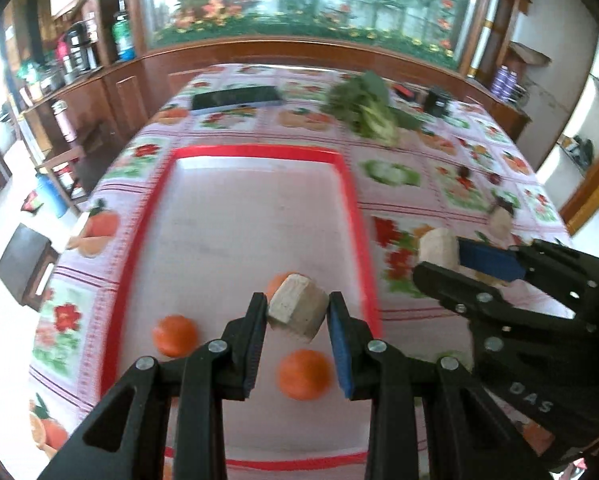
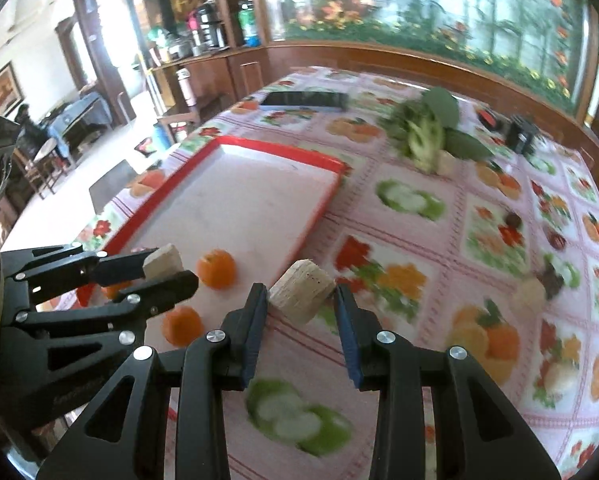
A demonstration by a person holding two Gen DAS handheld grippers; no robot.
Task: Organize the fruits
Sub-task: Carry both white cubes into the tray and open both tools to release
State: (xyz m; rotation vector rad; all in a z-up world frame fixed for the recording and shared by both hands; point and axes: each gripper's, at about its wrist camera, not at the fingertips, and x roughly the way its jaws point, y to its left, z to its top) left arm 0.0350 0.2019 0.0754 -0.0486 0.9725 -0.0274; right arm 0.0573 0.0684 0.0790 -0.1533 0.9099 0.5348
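Observation:
My left gripper [image 1: 297, 314] is shut on a pale beige fruit chunk [image 1: 297, 311] and holds it above the near end of the red-rimmed white tray [image 1: 255, 154]. Three oranges lie in the tray, one at the left [image 1: 174, 335], one below the chunk [image 1: 305, 374] and one behind it [image 1: 277, 283]. My right gripper [image 2: 301, 304] is shut on a second pale chunk [image 2: 302, 297] over the tablecloth just right of the tray [image 2: 275, 151]. It shows in the left wrist view [image 1: 445, 258] too. Another pale piece [image 2: 529, 292] lies on the cloth at the right.
A bunch of leafy greens [image 1: 365, 106] lies beyond the tray. A dark phone [image 1: 235, 98] lies at the far left of the table, a small black box [image 1: 437, 101] at the far right. Small dark fruits [image 2: 513, 221] lie on the fruit-print tablecloth. Wooden cabinets line the far side.

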